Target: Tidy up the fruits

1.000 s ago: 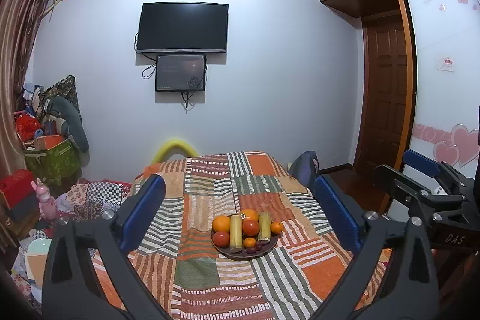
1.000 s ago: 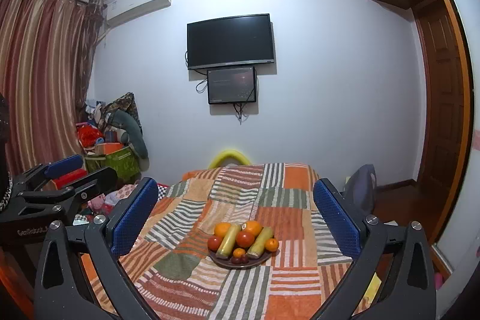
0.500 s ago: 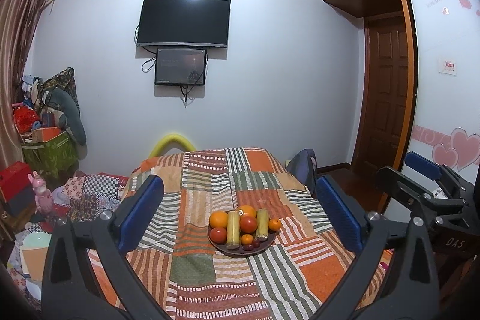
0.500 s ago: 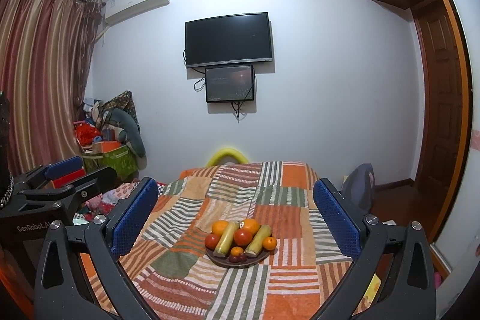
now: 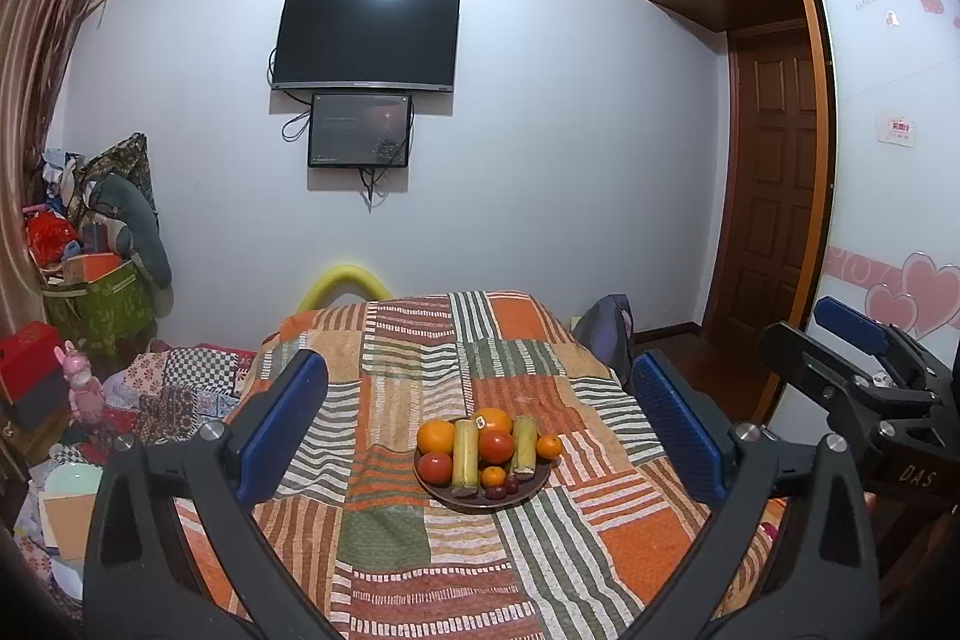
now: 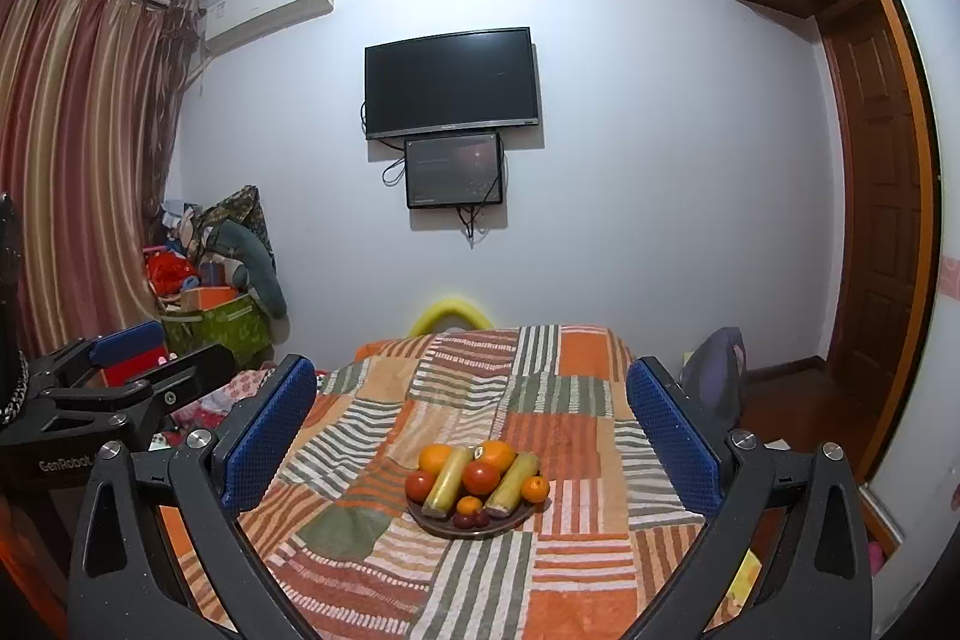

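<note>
A dark round plate (image 5: 528, 495) (image 6: 516, 519) sits on a patchwork cloth. It holds oranges (image 5: 436, 436), red tomatoes (image 5: 495, 446), two yellow-green sugarcane pieces (image 5: 465, 457), small mandarins and dark grapes. My left gripper (image 5: 480, 421) is open and empty, held above and short of the plate. My right gripper (image 6: 471, 427) is open and empty, also short of the plate. Each gripper shows at the edge of the other's view: the right one (image 5: 852, 340), the left one (image 6: 129, 349).
The cloth-covered surface (image 5: 420, 568) fills the foreground. A wall with a TV (image 5: 366, 39) and small screen stands behind. Clutter and a green box (image 5: 99, 304) lie left. A bag (image 5: 606, 334) and wooden door (image 5: 774, 178) are right.
Both cameras tilted slightly; the plate sits a little higher and nearer centre in the left view. Both grippers stay open and empty.
</note>
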A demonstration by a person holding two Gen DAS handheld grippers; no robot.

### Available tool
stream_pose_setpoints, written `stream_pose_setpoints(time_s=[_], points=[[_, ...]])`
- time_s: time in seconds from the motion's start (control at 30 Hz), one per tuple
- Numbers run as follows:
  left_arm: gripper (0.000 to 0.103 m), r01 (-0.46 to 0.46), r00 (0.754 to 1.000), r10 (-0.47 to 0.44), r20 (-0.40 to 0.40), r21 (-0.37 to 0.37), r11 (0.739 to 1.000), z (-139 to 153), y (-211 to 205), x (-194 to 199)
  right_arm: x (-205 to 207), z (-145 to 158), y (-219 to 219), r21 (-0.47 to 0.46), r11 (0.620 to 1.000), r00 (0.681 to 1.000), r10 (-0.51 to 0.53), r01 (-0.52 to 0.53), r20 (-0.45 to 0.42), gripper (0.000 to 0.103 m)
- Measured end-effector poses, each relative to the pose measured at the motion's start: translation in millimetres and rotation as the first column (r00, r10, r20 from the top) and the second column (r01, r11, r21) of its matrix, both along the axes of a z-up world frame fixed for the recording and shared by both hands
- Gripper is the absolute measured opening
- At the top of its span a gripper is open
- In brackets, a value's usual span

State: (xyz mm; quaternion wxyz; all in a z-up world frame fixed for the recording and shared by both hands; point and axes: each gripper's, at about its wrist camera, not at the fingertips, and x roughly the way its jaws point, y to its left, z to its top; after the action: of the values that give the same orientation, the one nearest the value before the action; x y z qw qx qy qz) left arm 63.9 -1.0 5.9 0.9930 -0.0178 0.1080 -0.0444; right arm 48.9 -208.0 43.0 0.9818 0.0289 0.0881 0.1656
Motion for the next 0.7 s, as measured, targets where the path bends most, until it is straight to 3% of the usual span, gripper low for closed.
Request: stream_pose_setpoints(time_s=[0.7], points=[[0.103,0.023,1.0,-0.023,-0.003,-0.001,1.0,1.9,-3.4,-1.7,0.0,0.3,-1.3,-0.003,1.0,1.0,0.003,-0.003,0.002,0.103]])
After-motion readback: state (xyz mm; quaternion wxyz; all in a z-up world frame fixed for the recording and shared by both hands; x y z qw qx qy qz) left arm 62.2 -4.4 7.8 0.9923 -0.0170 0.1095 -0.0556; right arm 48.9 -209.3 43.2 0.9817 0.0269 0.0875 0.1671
